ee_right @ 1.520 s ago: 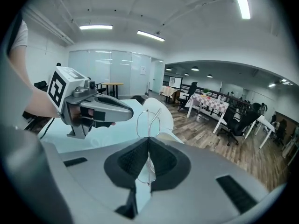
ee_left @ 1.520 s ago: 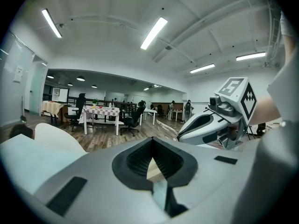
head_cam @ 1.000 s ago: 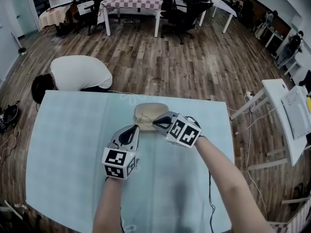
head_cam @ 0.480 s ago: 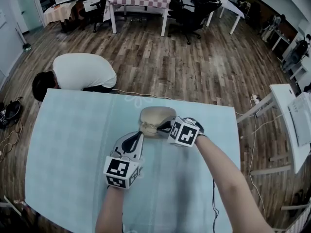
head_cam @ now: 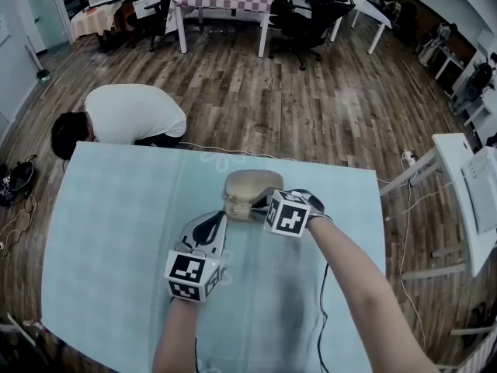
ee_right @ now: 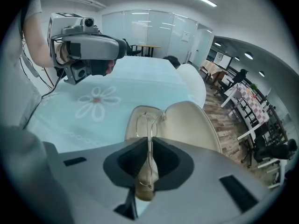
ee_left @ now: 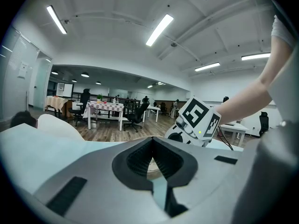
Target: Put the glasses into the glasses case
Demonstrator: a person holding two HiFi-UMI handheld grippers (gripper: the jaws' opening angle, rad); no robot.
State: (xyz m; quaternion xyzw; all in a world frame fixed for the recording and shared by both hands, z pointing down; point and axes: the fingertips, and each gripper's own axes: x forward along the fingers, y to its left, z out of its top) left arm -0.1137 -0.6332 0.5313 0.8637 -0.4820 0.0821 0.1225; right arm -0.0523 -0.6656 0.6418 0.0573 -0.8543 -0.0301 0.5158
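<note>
Right gripper view is showing the right gripper (ee_right: pixel 148 141), jaws just easing apart, pinching the glasses (ee_right: pixel 141 120), which are reaching lengthwise into the open glasses case (ee_right: pixel 191 125) just beyond its fingertips; the left gripper (ee_left: pixel 152 143) is idling closed, empty.

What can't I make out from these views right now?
- Right gripper view: whether the thin wire-framed glasses touch the open beige glasses case; the jaws of the right gripper block that.
- Head view: the glasses, mostly behind the right gripper.
- Left gripper view: most of the case, behind the left gripper.

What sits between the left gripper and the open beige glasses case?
Only bare light-blue tablecloth lies between the left gripper and the glasses case; the head view shows it.
</note>
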